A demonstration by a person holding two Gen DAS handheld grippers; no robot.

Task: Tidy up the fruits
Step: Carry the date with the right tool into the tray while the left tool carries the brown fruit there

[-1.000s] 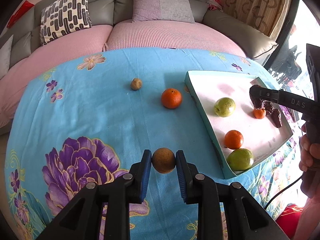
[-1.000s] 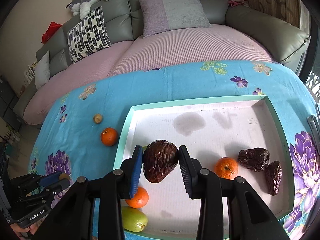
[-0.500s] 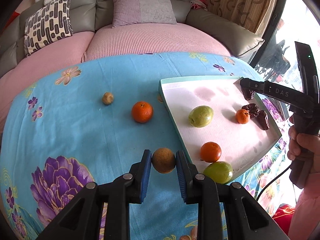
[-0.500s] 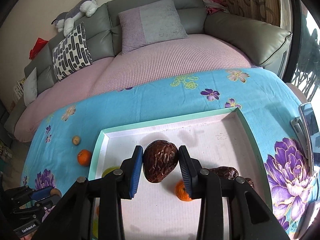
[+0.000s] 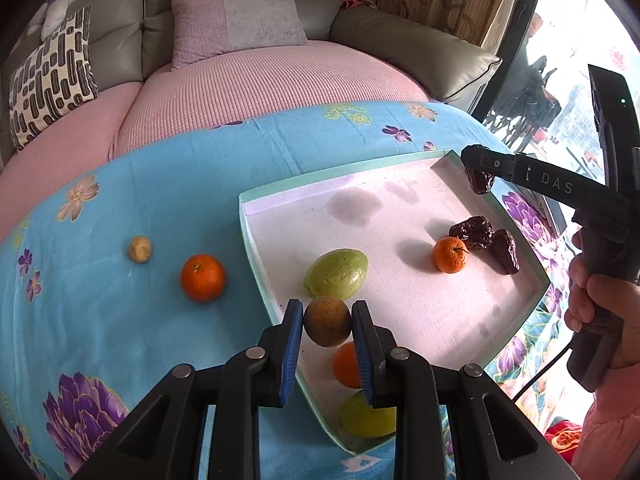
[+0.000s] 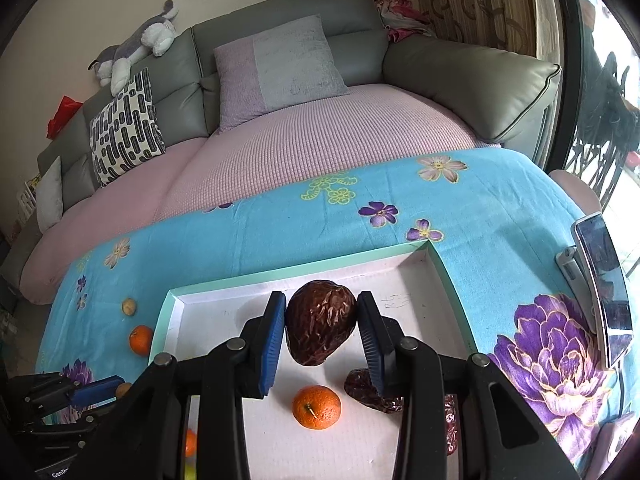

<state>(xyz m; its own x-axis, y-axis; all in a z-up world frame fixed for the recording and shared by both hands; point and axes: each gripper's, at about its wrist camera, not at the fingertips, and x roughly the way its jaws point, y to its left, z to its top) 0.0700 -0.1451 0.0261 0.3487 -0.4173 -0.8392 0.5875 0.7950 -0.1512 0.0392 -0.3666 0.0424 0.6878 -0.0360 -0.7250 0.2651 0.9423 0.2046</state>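
Fruits mid-sort: left hand-held gripper (image 5: 327, 322) clamped on a brown round fruit (image 5: 327, 321) above the tray (image 5: 256, 248) edge; right hand-held gripper (image 6: 321, 326) clamped on a wrinkled dark fruit (image 6: 320, 327) over the tray. Next, likely: lower, release beside like fruit.

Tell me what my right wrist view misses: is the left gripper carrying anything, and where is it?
Observer: The left gripper is shut on a round brownish fruit, above the left rim of the white tray with mint-green walls.
Operator: Any green fruit in that tray?
Observer: Yes. A large green oval fruit lies near that left wall, and a second green fruit sits by the near corner, partly behind a pad.
Operator: What holds my gripper?
Observer: A bare hand grips the handle of the right gripper.
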